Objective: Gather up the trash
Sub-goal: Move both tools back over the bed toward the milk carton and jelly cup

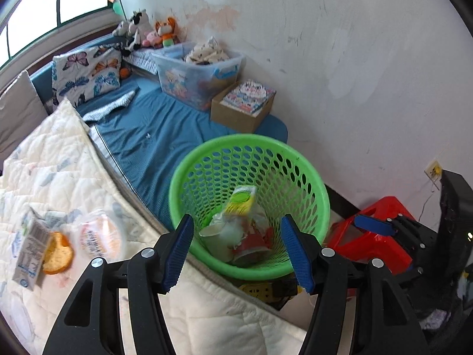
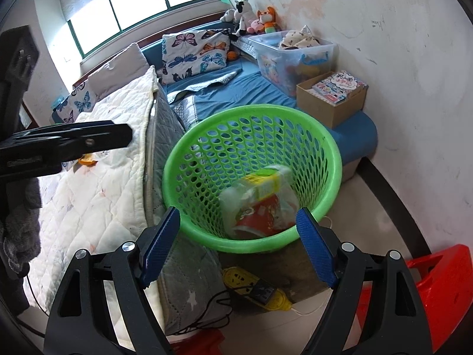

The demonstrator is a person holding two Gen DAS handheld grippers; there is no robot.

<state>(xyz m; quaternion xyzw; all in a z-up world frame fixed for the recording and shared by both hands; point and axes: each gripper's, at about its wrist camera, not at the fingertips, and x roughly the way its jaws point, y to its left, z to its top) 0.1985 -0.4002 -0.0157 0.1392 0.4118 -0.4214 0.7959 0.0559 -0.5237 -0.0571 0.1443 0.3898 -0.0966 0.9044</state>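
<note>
Beside the bed's edge, the green basket [image 1: 320,189] already holds cartons and cups; a carton [image 1: 29,247], orange peel [image 1: 59,254] and wrapper [image 1: 100,233] remain near the quilt's edge. Left gripper [image 1: 236,251] and right gripper [image 2: 238,245] jaws gape wide, empty.

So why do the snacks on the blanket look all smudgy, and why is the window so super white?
In the left wrist view the orange peel and plastic wrapper on the quilt sit near the edge and look blurred, while the green basket is sharper. In the right wrist view the window is washed out by daylight, and the fisheye lens bends its frame.
</note>
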